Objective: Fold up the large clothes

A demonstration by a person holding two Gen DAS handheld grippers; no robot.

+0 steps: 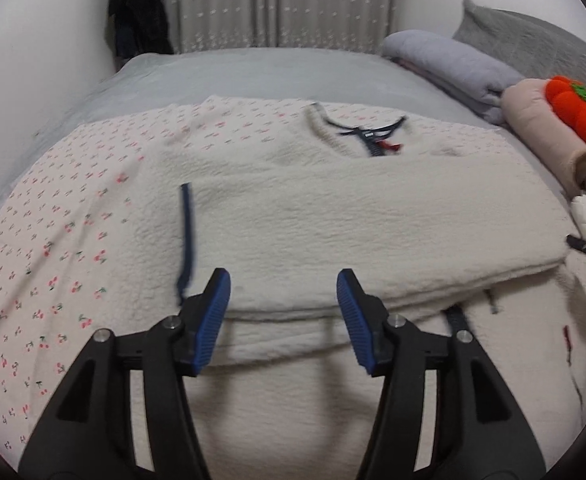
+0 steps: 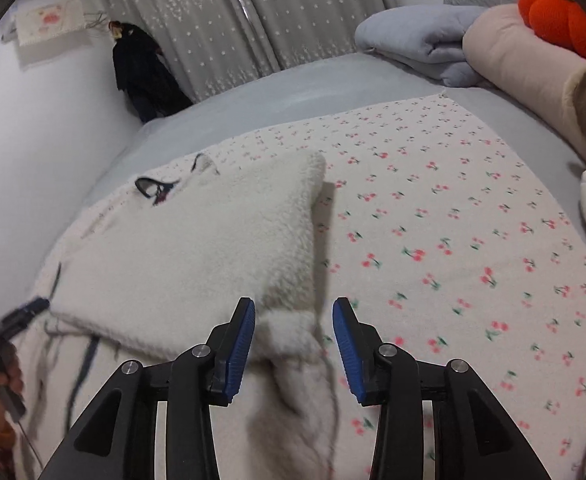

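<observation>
A cream fleece jacket (image 1: 333,216) with dark blue trim lies partly folded on a cherry-print sheet (image 1: 53,240) on the bed. Its upper part is doubled over the lower part; the collar (image 1: 369,136) points away. My left gripper (image 1: 283,312) is open and empty just above the fold edge. In the right wrist view the jacket (image 2: 197,248) lies to the left, and my right gripper (image 2: 293,340) is open and empty over its near right corner and a fleece sleeve (image 2: 293,380). The left gripper (image 2: 33,306) shows at the far left edge.
A folded grey blanket (image 1: 453,68), a pink bolster (image 1: 533,116) and an orange plush pumpkin (image 1: 581,108) lie at the bed's right. A white wall (image 1: 33,60) runs along the left, with dark clothes (image 1: 137,12) hanging in the corner. Grey curtains (image 1: 277,0) hang behind.
</observation>
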